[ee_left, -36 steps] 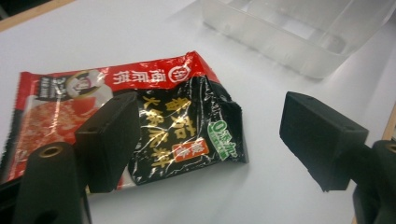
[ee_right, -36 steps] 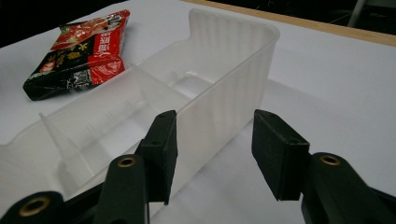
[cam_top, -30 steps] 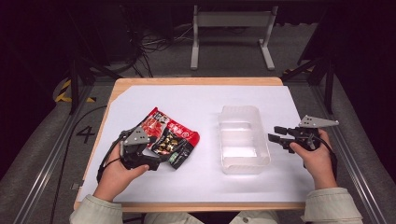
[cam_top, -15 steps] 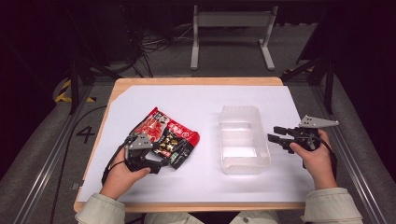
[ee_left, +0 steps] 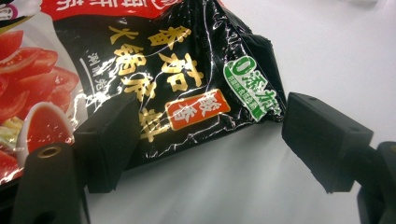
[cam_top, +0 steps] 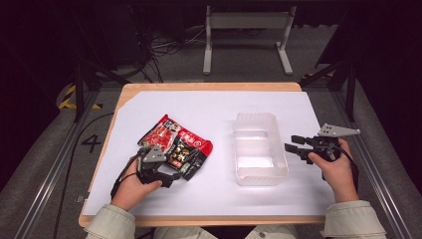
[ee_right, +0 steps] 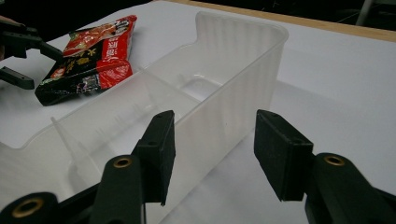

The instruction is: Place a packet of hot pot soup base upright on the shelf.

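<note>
- Two grippers sit low at the near table edge.
- Left gripper (ee_left: pixel 201 140): jaws spread, straddling the near corner of the red-and-black sauce packet (cam_top: pixel 176 145), not pinching it.
- Right gripper (ee_right: pixel 212 149): jaws apart, empty, just beside the clear plastic bin (cam_top: pixel 259 149).
- Packet lies flat left of the bin.

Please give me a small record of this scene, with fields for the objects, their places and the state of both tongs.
packet: red and black glossy plastic food packet, flat on white table cover
box: clear plastic rectangular box, empty, right of packet
left tongs: open, jaws astride the packet's near corner
right tongs: open, holding nothing, beside the box's wall
</note>
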Motion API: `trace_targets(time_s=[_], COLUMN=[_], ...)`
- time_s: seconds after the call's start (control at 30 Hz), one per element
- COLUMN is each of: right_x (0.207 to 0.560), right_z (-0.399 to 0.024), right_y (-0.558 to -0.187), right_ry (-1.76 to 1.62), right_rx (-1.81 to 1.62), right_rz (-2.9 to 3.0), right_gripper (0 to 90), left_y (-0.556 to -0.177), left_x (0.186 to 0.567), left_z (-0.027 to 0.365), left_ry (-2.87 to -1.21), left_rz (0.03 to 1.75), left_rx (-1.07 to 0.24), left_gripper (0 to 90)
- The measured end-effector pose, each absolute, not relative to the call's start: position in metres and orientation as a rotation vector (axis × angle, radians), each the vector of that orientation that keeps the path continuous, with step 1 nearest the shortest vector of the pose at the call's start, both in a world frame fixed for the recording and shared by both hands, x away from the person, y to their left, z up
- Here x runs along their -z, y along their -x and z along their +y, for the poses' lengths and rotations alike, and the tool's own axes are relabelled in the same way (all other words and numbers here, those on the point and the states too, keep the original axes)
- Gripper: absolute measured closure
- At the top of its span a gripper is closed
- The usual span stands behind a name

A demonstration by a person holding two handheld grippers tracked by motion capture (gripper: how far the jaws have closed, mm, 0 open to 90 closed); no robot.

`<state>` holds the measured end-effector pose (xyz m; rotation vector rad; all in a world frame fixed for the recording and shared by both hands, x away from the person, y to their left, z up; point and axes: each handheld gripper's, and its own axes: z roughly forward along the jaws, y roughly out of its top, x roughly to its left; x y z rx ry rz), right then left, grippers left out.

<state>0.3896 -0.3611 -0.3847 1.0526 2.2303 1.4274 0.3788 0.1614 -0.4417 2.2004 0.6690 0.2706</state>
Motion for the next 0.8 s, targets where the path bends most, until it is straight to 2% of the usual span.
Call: trace_targets(time_s=[0.2, 0.5, 0.7, 0.8], right_x=[0.385, 0.386, 0.386, 0.386], right_z=[-0.361, -0.362, -0.362, -0.363], right_y=[-0.389, -0.388, -0.386, -0.385], right_ry=[-1.057, -1.060, -1.066, -1.069], right_rx=[-1.442, -1.445, -1.452, -1.451], right_rz=[2.228, 2.224, 2.217, 2.216], right_gripper=[48.6, 48.5, 48.5, 48.5], left_y=[-0.380, -0.379, -0.377, -0.376], left_x=[0.448, 0.450, 0.452, 0.453], left_z=[0.158, 0.156, 0.147, 0.146], left_ry=[-2.203, -2.193, -2.238, -2.235], left_rz=[0.608, 0.569, 0.537, 0.542], left_rx=[-0.256, -0.193, -0.249, -0.274], left_gripper=[18.5, 21.7, 22.6, 26.3])
